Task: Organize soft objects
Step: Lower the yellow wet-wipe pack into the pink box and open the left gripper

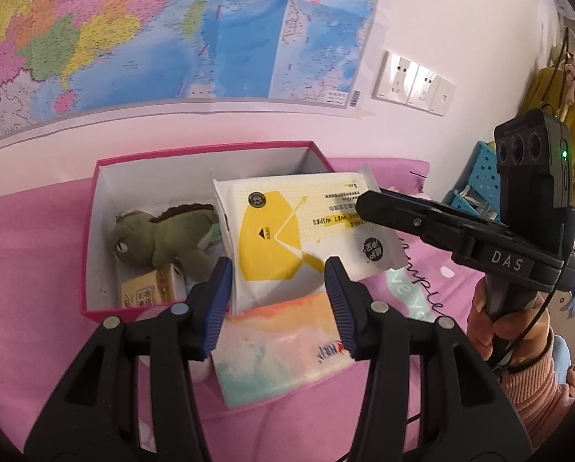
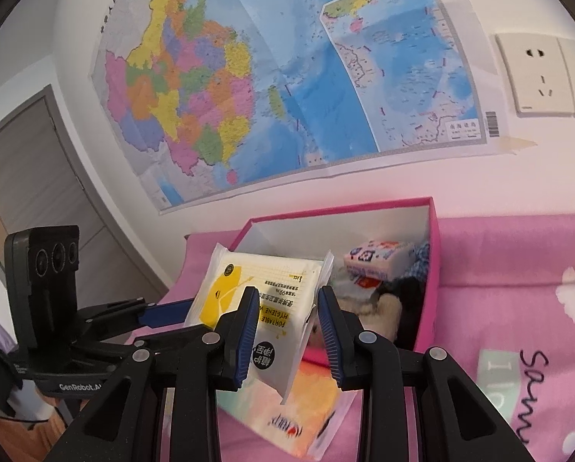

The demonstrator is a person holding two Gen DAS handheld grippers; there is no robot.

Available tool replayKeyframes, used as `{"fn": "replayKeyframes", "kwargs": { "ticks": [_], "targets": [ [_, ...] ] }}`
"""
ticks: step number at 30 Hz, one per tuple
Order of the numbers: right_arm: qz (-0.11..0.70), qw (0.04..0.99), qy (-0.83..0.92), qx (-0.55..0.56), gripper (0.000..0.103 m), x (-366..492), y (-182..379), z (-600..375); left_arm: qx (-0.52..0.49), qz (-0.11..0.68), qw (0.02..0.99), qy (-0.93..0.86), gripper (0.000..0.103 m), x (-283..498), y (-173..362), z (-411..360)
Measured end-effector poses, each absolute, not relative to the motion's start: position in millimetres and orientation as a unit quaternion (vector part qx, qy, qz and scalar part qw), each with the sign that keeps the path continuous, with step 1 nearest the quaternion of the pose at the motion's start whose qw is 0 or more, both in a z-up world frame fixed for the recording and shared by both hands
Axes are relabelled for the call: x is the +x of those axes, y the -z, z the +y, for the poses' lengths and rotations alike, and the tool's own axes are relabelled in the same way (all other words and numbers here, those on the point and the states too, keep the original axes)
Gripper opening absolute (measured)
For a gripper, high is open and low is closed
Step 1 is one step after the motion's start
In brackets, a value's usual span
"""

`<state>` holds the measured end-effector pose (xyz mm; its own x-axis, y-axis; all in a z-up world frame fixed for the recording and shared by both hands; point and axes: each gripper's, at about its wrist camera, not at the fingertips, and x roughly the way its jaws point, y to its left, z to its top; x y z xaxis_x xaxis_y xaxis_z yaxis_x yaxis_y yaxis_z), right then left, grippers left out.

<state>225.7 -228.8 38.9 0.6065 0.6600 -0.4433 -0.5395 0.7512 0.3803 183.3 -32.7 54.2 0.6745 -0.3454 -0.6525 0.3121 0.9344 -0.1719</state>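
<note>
The right tongs point(image 2: 289, 331) pinched a wet-wipes pack point(image 2: 256, 300) just above the pink box point(image 1: 95, 231), which already held a plush lizard point(image 1: 164, 238) (others too); left tongs point(image 1: 278, 300) gripped a pastel tissue pack point(image 1: 279, 342), not yet boxed.

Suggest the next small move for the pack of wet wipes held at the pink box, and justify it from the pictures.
Probably carry the wet wipes pack a little further over the pink box and lower it beside the green plush toy. The right gripper holds the pack by its edge, tilted over the near rim, and the left gripper flanks its lower end.
</note>
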Motion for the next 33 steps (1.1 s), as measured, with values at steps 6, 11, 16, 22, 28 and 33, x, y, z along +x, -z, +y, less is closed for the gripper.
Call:
{"fn": "replayKeyframes", "kwargs": {
  "ticks": [6, 11, 16, 22, 28, 33],
  "targets": [
    [0.287, 0.893, -0.333, 0.095, 0.032, 247, -40, -218, -0.024, 0.368, 0.915, 0.165, 0.051, 205, -52, -27],
    [0.301, 0.891, -0.326, 0.095, 0.032, 269, -34, -209, -0.024, 0.381, 0.912, 0.148, 0.051, 223, -43, -23],
    [0.32, 0.887, -0.319, 0.093, 0.032, 287, -22, -200, -0.029, 0.393, 0.91, 0.131, 0.051, 239, -35, -17],
    [0.339, 0.889, -0.296, 0.082, 0.039, 299, -5, -190, -0.043, 0.393, 0.912, 0.109, 0.051, 240, -31, -4],
    [0.321, 0.903, -0.276, 0.067, 0.052, 280, -4, -197, -0.047, 0.373, 0.919, 0.117, 0.052, 216, -33, 3],
    [0.288, 0.915, -0.278, 0.044, 0.066, 245, -16, -202, -0.031, 0.336, 0.932, 0.132, 0.065, 180, -42, 0]
  ]
}}
